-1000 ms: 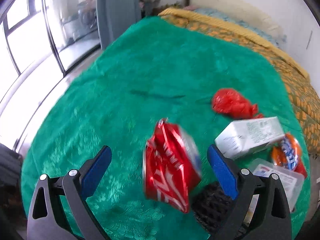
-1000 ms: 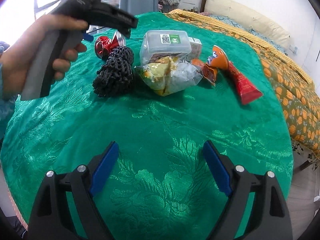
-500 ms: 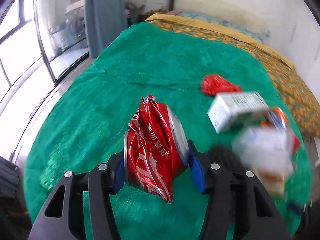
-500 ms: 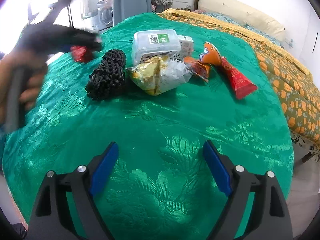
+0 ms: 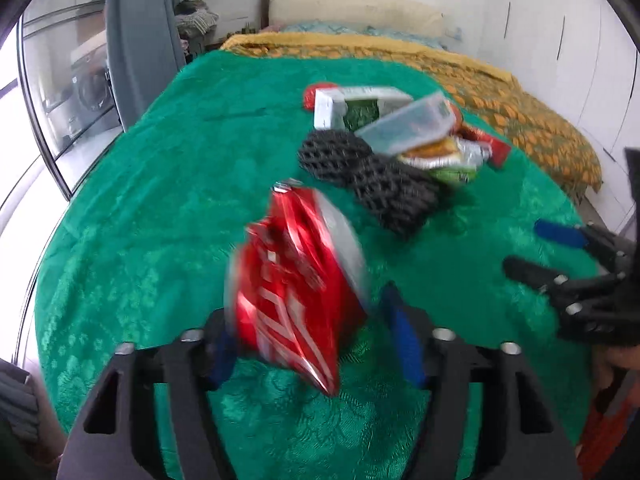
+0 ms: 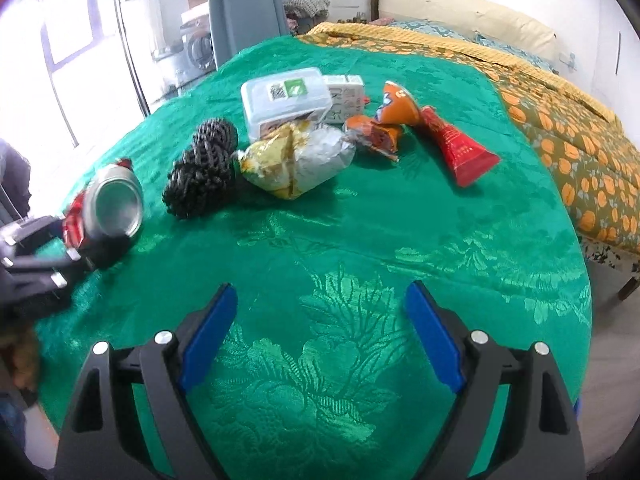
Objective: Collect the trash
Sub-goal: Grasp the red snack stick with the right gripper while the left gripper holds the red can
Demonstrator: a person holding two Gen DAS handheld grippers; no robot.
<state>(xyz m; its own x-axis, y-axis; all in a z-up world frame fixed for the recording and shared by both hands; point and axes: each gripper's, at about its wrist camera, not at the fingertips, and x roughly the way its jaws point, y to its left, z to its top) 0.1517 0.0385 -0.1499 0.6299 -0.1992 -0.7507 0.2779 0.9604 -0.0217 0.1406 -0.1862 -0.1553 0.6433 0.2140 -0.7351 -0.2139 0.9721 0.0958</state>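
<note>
The left gripper (image 5: pixel 310 344) pinches a crushed red aluminium drink can (image 5: pixel 296 280) between its blue-padded fingers (image 5: pixel 400 340), the can blurred and tilted, its silver end turned right. The left pad is largely hidden behind the can, and whether the can's lower point touches the cloth cannot be told. In the right wrist view the same can (image 6: pixel 108 204) appears at the far left edge, its round silver end facing the camera, with the black frame gripping it cut off by the border and smeared by motion.

The right gripper (image 6: pixel 320 340) hovers low over the green brocade tablecloth (image 6: pixel 360 240), its blue pads spread wide with nothing between them. From the left wrist camera it enters at the right edge, only its fingers and part of the frame showing.

Beyond the can lies a black mesh foam sleeve (image 5: pixel 368 176), rolled and lumpy. Just behind it, packed together and touching, sit a clear plastic lidded box (image 6: pixel 286 100), a white carton (image 6: pixel 344 96), a crumpled gold-and-silver foil bag (image 6: pixel 296 160), an orange snack wrapper (image 6: pixel 380 124) and a red cone-shaped packet (image 6: pixel 460 148). A small red item behind the carton is mostly hidden in the left view.

Bare cloth lies between both grippers and the pile. The table's rounded edge drops away at right toward a bed with an orange patterned bedspread (image 6: pixel 580 140).
</note>
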